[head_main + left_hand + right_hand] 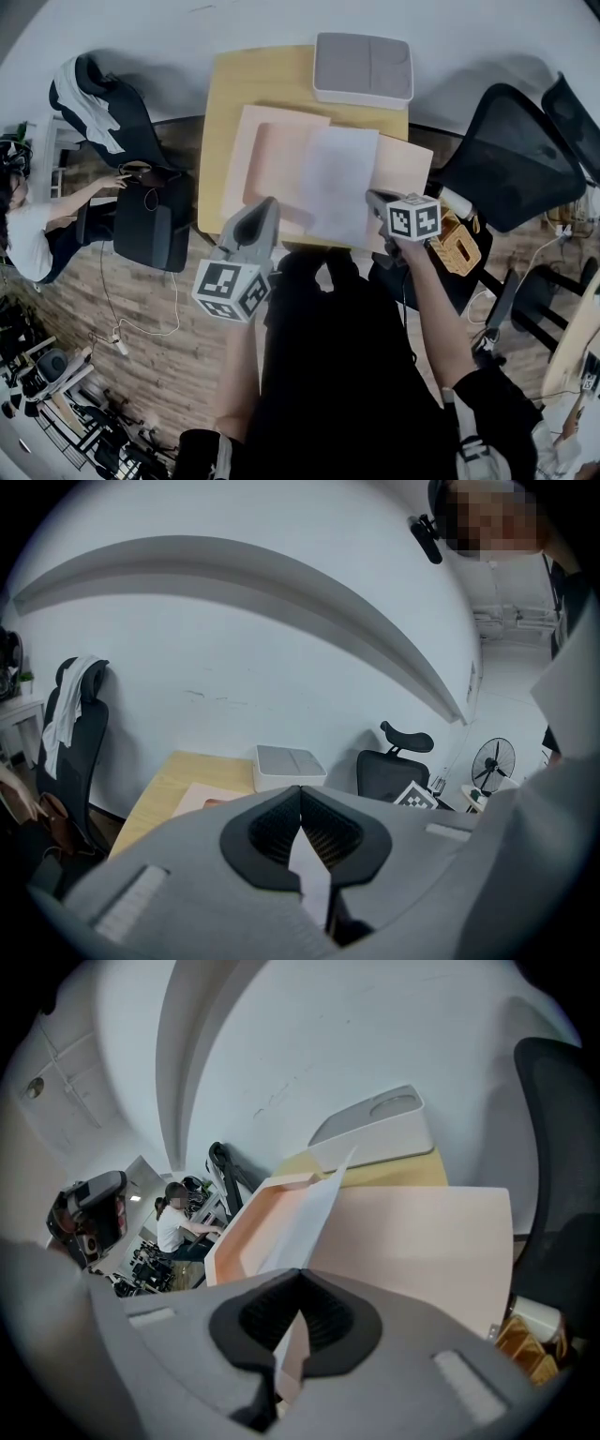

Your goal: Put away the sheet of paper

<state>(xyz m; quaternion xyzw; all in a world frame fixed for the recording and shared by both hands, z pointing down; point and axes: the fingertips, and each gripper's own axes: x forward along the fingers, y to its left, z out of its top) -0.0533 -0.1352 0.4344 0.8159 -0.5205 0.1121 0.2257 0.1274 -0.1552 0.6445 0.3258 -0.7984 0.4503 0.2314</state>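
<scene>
I hold the sheet of paper [339, 183] by its near edge with both tongs. My left tongs [301, 797] are closed on a thin white sliver of it, and my right tongs [300, 1277] are closed on it too; from there the sheet runs edge-on up and away. It hangs just above the open pink case [281, 159] on the wooden surface [225, 94], and I cannot tell whether its far edge touches.

The sheet's long axis runs straight away from me, toward the white box [363, 67] at the far end. The case's deeper tray half lies to the left of the sheet, on the side of my left tongs, while the flat flap [405, 164] lies under and beyond the sheet's right edge. So I judge the coming move to be a shift leftward and down, with the left tongs leading, keeping the long edge parallel to the tray wall so the corners clear it.
</scene>
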